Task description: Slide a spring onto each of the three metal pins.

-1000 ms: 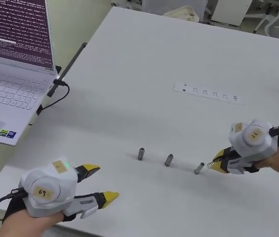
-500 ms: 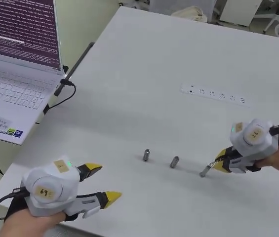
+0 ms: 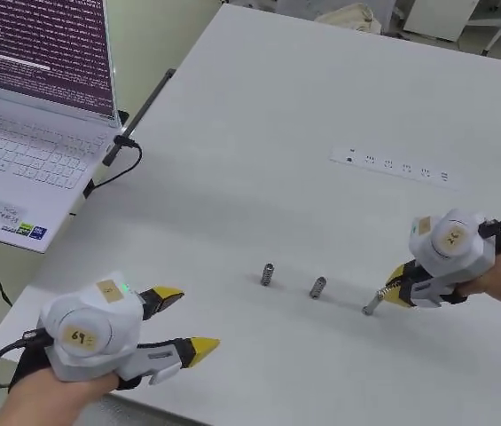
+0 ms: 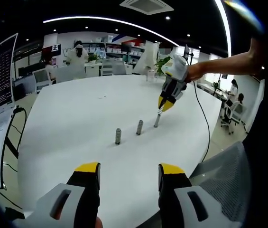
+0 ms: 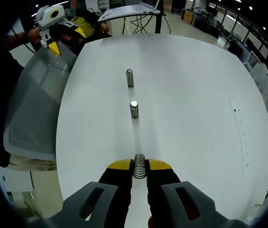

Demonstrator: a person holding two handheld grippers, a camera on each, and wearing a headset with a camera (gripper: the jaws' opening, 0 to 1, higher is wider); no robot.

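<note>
Three short metal pins stand in a row on the white table (image 3: 259,142). The left pin (image 3: 268,274) and the middle pin (image 3: 318,287) each carry a spring. My right gripper (image 3: 394,289) is shut on a spring (image 3: 382,292), whose lower end meets the top of the right pin (image 3: 371,307). In the right gripper view the spring (image 5: 139,166) sits end-on between the yellow fingertips, in line with the middle pin (image 5: 134,109) and the far pin (image 5: 130,78). My left gripper (image 3: 183,321) stands open near the table's front edge, nothing between its fingertips (image 4: 87,167).
An open laptop (image 3: 28,133) sits at the table's left edge with a black cable (image 3: 130,146) beside it. A white power strip (image 3: 396,167) lies behind the pins. A grey mesh chair (image 5: 34,109) stands at the front edge.
The head camera has shifted. My right gripper has brought the spring closer over the right pin. The left gripper has stayed open in much the same place.
</note>
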